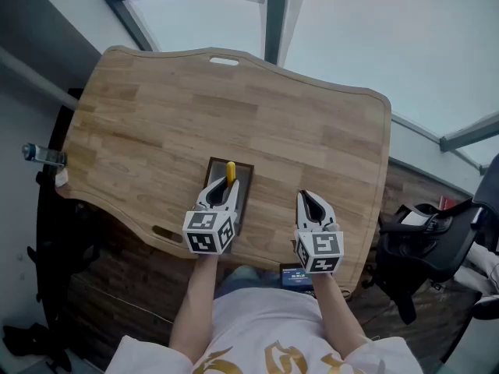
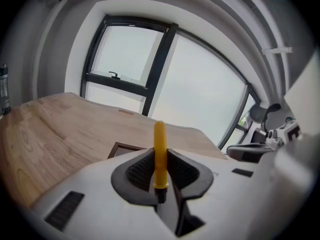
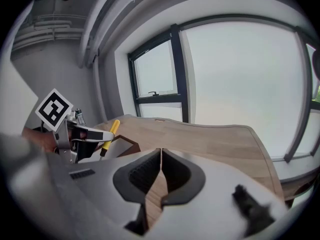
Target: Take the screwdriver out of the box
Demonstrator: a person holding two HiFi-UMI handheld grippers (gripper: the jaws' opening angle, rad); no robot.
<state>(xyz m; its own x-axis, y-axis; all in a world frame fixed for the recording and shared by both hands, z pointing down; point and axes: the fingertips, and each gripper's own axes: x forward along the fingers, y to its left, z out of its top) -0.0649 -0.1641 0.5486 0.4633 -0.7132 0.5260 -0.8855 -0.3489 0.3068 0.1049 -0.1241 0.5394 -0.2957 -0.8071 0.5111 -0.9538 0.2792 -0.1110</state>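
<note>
My left gripper (image 1: 224, 189), lower centre of the head view, pinches the yellow-handled screwdriver (image 1: 231, 170) over the shallow dark-brown box (image 1: 245, 184). My right gripper (image 1: 312, 203), just right of it, is pressed together and empty.

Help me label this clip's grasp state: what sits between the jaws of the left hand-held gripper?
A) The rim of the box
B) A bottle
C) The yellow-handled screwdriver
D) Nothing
C: in the left gripper view, the left hand-held gripper has its jaws pressed on the yellow-handled screwdriver, whose handle sticks up between them.
</note>
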